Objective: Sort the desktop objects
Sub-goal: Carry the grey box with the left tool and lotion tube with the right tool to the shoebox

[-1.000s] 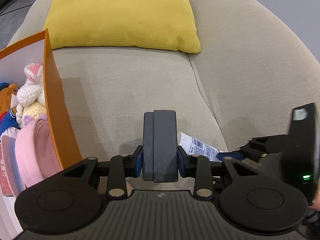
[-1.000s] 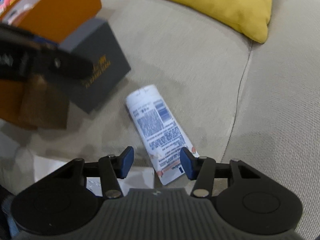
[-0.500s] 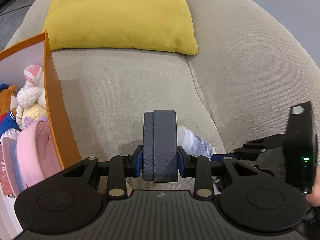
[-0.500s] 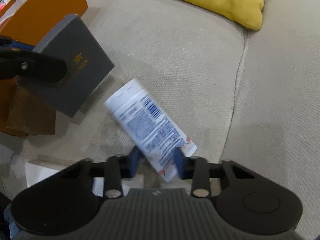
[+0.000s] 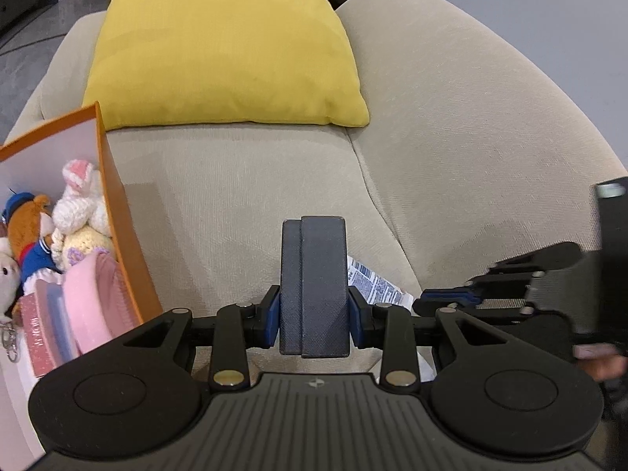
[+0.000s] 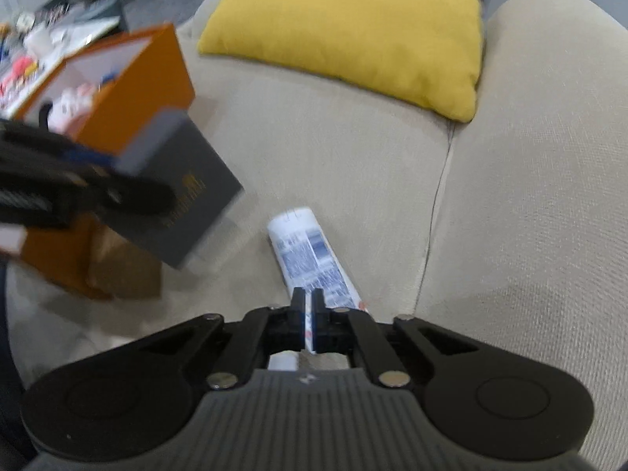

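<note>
My left gripper (image 5: 314,314) is shut on a dark grey box (image 5: 314,274) and holds it upright above the beige sofa seat (image 5: 243,196). The right wrist view shows the same grey box (image 6: 188,180), with gold lettering, hanging beside the orange box (image 6: 137,94). A white tube with blue print (image 6: 310,259) points away from my right gripper (image 6: 308,306). That gripper's jaws are closing, and its pads pinch the tube's flat end. In the left wrist view the tube (image 5: 373,282) peeks out behind the grey box, with the right gripper (image 5: 447,298) at its end.
An open orange box (image 5: 129,243) at the left holds plush toys, a pink item and a small book. A yellow cushion (image 5: 219,51) leans on the sofa back. A seam (image 6: 439,204) divides the seat cushions. A cluttered floor lies beyond the sofa at top left.
My right gripper went from open around the tube's end to pinching it, and has lifted the tube off the seat. Both grippers have risen a little, the grey box still held.
</note>
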`<action>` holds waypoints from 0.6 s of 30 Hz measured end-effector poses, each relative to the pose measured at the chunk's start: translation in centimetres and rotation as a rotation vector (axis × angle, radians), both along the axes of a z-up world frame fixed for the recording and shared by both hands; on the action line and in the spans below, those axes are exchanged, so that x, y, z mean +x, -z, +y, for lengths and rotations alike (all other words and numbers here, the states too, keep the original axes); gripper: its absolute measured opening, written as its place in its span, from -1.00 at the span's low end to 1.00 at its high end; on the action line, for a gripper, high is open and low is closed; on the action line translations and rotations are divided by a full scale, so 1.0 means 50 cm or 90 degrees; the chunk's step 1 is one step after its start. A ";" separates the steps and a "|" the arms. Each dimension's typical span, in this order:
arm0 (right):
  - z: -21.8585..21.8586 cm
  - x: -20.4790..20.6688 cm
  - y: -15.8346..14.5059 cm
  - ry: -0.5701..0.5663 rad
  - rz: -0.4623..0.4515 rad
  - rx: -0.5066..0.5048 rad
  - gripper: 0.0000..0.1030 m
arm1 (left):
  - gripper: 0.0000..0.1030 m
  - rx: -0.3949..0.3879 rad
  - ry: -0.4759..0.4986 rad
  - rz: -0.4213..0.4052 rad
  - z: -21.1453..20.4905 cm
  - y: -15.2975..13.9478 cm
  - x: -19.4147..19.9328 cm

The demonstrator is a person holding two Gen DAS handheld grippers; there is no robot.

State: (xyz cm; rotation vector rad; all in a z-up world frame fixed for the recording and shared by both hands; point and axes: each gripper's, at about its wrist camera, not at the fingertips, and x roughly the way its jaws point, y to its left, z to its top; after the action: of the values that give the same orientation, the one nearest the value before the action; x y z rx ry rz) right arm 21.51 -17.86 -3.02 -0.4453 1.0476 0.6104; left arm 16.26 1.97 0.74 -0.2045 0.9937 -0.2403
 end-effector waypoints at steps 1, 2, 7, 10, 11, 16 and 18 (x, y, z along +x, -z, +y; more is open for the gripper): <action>-0.001 0.008 0.015 -0.007 0.008 -0.014 -0.82 | -0.25 0.003 0.001 -0.001 0.003 -0.002 -0.003; -0.002 0.016 0.034 -0.012 0.018 -0.025 -0.59 | -0.25 0.003 0.001 -0.002 0.005 -0.003 -0.004; 0.016 0.013 0.074 -0.085 0.025 -0.077 -0.18 | -0.25 0.004 0.000 0.001 0.011 0.001 -0.005; 0.035 0.023 0.094 -0.104 0.041 -0.077 -0.16 | -0.25 -0.002 0.004 0.006 0.008 0.010 0.001; 0.040 0.027 0.103 -0.106 0.039 -0.090 -0.12 | -0.25 -0.004 0.005 0.008 0.009 0.013 0.003; 0.049 0.020 0.134 -0.130 -0.007 -0.139 0.27 | -0.25 -0.008 0.007 0.010 0.015 0.024 0.008; 0.039 0.034 0.137 -0.116 0.016 -0.118 0.25 | -0.25 -0.013 0.009 0.009 0.012 0.024 0.010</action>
State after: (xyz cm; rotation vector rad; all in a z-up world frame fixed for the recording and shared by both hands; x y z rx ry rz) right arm 23.19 -15.91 -9.88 -0.7027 1.1002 0.6836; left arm 16.75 2.59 -0.49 -0.2182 1.0070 -0.2625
